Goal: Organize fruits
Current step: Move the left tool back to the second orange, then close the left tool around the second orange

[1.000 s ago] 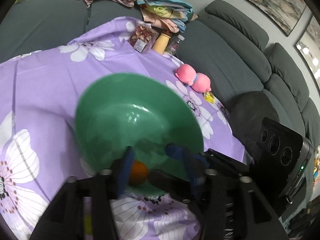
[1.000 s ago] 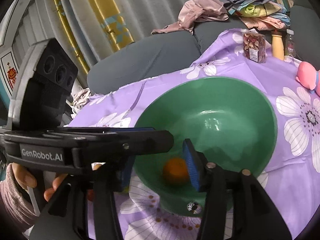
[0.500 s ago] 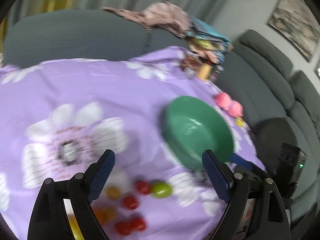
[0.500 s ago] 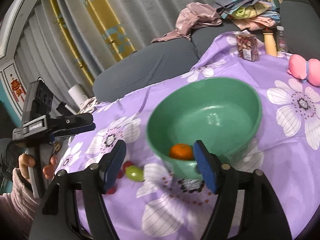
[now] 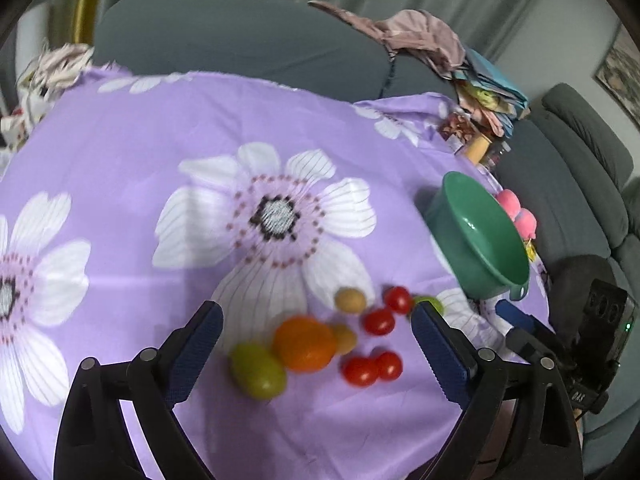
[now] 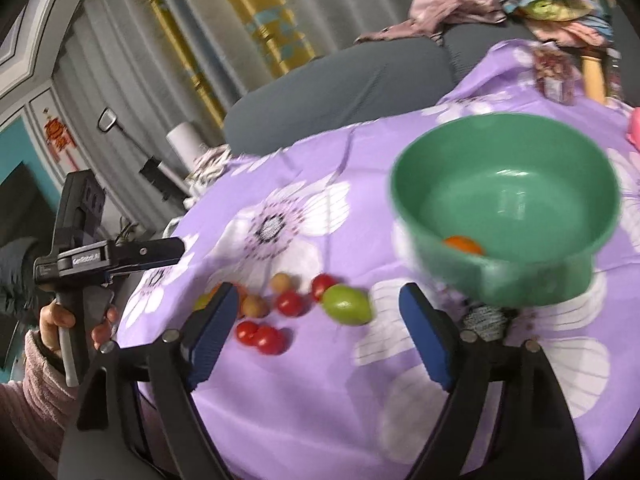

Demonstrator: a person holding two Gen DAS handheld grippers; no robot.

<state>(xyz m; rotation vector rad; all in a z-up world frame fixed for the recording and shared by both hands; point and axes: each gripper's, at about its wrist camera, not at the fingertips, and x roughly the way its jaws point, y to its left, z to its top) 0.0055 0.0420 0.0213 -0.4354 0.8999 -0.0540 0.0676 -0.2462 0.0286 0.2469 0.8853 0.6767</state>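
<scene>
1. Two grippers are over a purple cloth with big white flowers.
2. Left gripper is wide apart and holds nothing. Its jaws have just been opening.
3. Right gripper is wide apart too, with nothing in it. Its jaws have just been opening.
4. Between the left jaws, on the cloth, lie an orange, a green fruit, two tan fruits and red tomatoes, all close together.
5. Another green fruit lies between the right jaws, near the bowl.
6. Farther back stands a green bowl with one orange inside.
7. A hand in a pink sleeve holds the left gripper.
8. Behind it all is a grey sofa with clothes on top.
</scene>
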